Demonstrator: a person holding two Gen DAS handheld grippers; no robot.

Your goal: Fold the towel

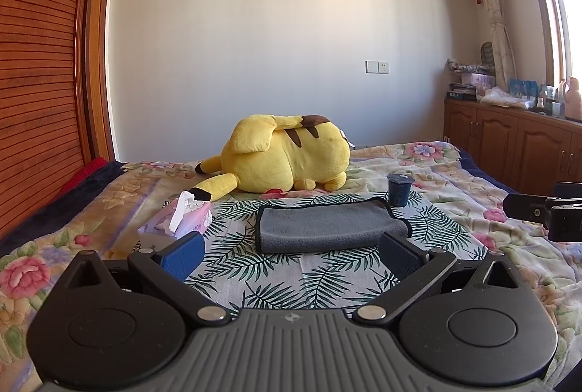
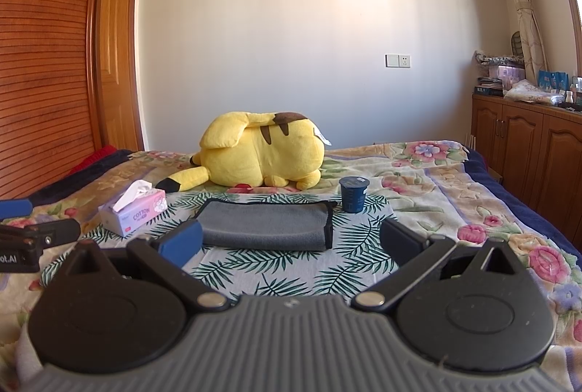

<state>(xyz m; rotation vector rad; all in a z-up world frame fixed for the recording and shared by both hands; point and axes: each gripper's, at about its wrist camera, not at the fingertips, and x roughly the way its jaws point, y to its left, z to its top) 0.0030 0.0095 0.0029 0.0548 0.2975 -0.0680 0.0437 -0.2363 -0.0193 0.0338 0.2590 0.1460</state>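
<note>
A grey towel (image 1: 327,226) with a black hem lies folded on a palm-leaf cloth (image 1: 291,279) on the bed; it also shows in the right wrist view (image 2: 265,224). My left gripper (image 1: 291,255) is open and empty, just short of the towel's near edge. My right gripper (image 2: 291,241) is open and empty, also just short of the towel. The right gripper's side shows at the right edge of the left wrist view (image 1: 545,213); the left gripper's side shows at the left edge of the right wrist view (image 2: 32,232).
A yellow plush toy (image 1: 287,155) lies behind the towel. A tissue box (image 1: 178,221) stands left of it, a dark blue cup (image 1: 399,190) at its far right corner. The floral bedspread (image 1: 454,173) spreads around. Wooden cabinets (image 1: 509,141) stand right, a wardrobe (image 1: 36,64) left.
</note>
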